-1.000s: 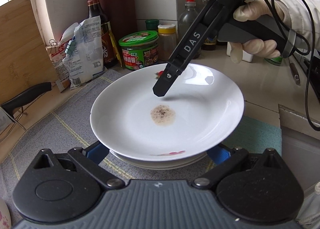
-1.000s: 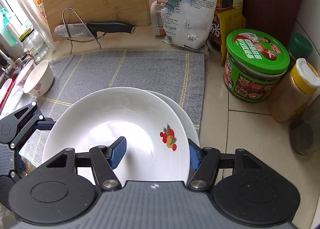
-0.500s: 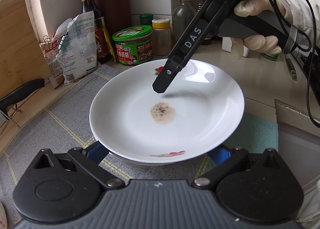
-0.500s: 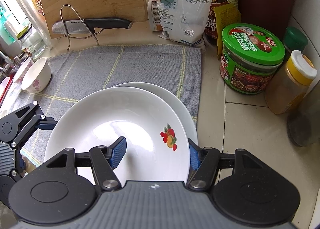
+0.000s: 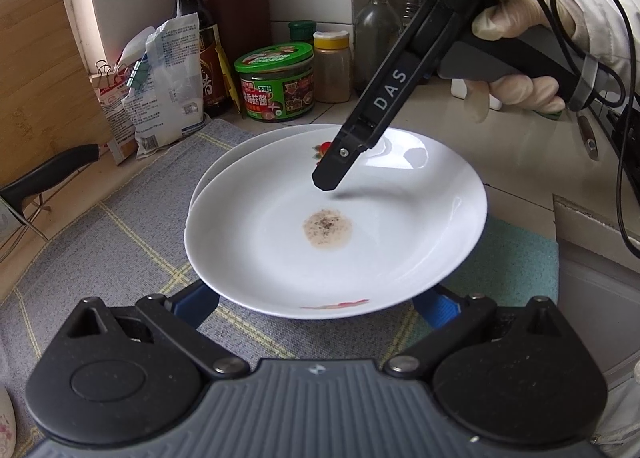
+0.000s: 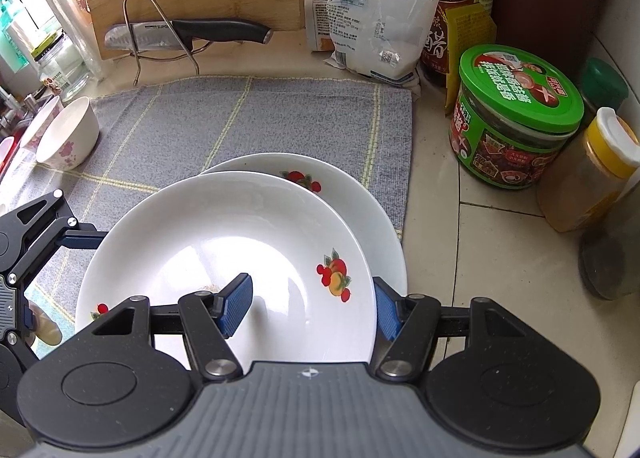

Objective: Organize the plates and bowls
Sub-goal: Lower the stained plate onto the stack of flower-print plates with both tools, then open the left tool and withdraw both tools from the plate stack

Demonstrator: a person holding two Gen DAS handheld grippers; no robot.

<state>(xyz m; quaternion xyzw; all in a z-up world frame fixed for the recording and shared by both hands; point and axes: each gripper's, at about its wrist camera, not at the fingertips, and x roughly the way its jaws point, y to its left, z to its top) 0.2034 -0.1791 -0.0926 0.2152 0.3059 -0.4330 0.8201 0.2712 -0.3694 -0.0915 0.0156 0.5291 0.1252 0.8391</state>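
The round white china plate with fruit pictures hangs over the second white plate on the grey cloth, slid a bit toward the tools. The right gripper straddles its near rim without pinching. The left gripper stands wide under the other edge; whether it touches is unclear.

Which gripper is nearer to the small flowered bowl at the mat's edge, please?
Left. The left gripper is at the top plate edge facing the small flowered bowl; the right gripper straddles the opposite rim.
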